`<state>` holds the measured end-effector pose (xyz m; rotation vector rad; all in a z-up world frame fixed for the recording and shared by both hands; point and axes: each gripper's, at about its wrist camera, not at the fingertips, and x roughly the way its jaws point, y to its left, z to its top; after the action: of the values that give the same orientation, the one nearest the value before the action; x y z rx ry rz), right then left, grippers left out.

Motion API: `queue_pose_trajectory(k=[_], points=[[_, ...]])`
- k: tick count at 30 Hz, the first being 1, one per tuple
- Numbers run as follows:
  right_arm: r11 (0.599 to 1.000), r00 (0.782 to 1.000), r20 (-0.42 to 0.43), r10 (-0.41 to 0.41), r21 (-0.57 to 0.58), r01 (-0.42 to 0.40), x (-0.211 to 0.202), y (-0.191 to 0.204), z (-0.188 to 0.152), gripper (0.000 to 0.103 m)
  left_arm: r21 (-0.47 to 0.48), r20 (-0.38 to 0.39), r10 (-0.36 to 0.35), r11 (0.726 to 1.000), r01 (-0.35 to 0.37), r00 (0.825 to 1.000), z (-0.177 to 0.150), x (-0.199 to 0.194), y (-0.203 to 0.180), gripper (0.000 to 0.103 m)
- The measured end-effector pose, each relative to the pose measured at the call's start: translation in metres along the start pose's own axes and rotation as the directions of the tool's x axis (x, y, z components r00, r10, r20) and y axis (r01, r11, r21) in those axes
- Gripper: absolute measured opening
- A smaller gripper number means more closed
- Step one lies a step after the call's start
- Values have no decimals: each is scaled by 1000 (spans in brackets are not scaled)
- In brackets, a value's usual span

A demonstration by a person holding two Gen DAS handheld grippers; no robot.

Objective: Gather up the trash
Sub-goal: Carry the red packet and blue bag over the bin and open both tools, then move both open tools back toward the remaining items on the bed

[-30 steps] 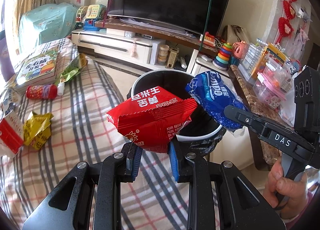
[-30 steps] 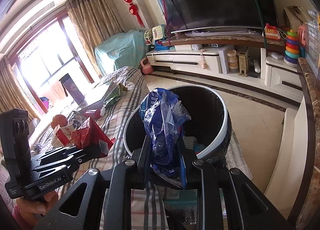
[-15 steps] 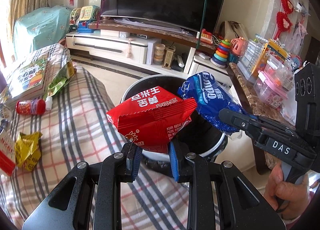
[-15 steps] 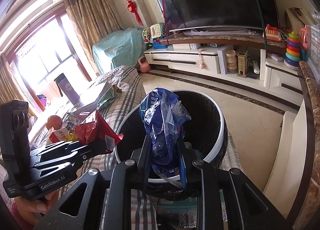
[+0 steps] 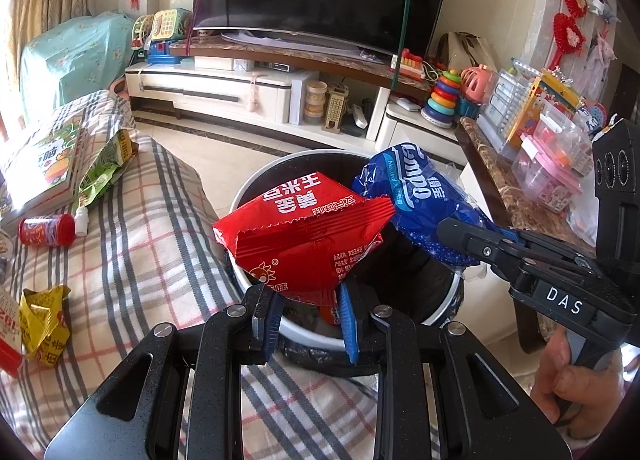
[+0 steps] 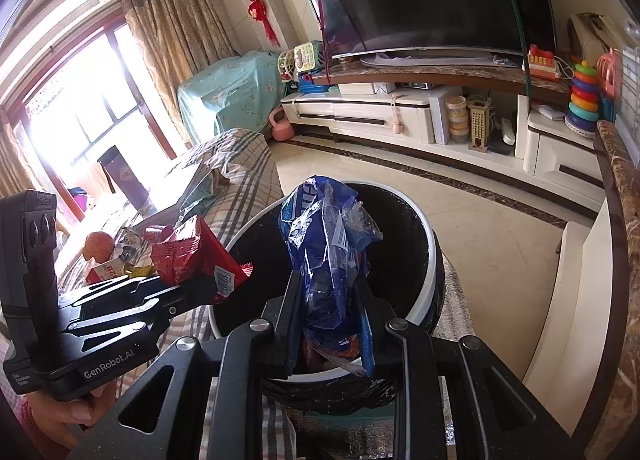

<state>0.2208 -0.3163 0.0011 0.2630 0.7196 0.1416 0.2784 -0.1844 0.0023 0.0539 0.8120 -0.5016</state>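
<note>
My left gripper (image 5: pixel 310 312) is shut on the bottom corner of a red snack wrapper (image 5: pixel 304 236), which it holds over the near rim of a black-lined trash bin with a white rim (image 5: pixel 262 177). The right gripper (image 6: pixel 328 324) has a crumpled blue tissue-pack wrapper (image 6: pixel 328 252) upright between its pads, above the bin's (image 6: pixel 430 248) opening. Its jaws are opening slightly, though the pads still touch the wrapper. Both wrappers hang side by side, the blue wrapper (image 5: pixel 416 203) to the right of the red wrapper (image 6: pixel 196 256). Some trash lies inside the bin.
A plaid cloth (image 5: pixel 152 252) covers the surface at left. On it lie a yellow wrapper (image 5: pixel 42 324), a red can (image 5: pixel 46 230), a green packet (image 5: pixel 104 171) and a book (image 5: pixel 44 167). A marble counter (image 5: pixel 504 187) with toys stands at right, a TV stand (image 5: pixel 240 87) behind.
Both grippers have shifted with their wrappers towards the bin, which now lies lower and more directly beneath them. Both wrappers stay held.
</note>
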Motion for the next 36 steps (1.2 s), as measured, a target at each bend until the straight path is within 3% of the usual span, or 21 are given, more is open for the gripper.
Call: queue_pose_trajectory(k=[3, 7, 14, 27, 36], points=[[1000, 1000, 5, -3, 10, 3, 2, -4, 3, 30, 4, -11, -1, 1000, 2, 1000, 1, 4, -2, 29], [1000, 1000, 4, 7, 28, -7, 4, -9, 4, 48, -7, -17, 31, 999, -31, 999, -2, 7, -1, 66], [999, 1000, 12, 14, 47, -15, 1, -10, 0, 55, -51, -17, 52, 997, -53, 998, -16, -1, 12, 68], [997, 996, 34, 77, 1, -77, -7, 37, -25, 91, -141, 11, 112, 984, -109, 994, -66, -49, 46, 69], [988, 990, -22, 137, -70, -138, 3, 86, -48, 92, -236, 12, 171, 958, -163, 985, -106, -83, 84, 69]])
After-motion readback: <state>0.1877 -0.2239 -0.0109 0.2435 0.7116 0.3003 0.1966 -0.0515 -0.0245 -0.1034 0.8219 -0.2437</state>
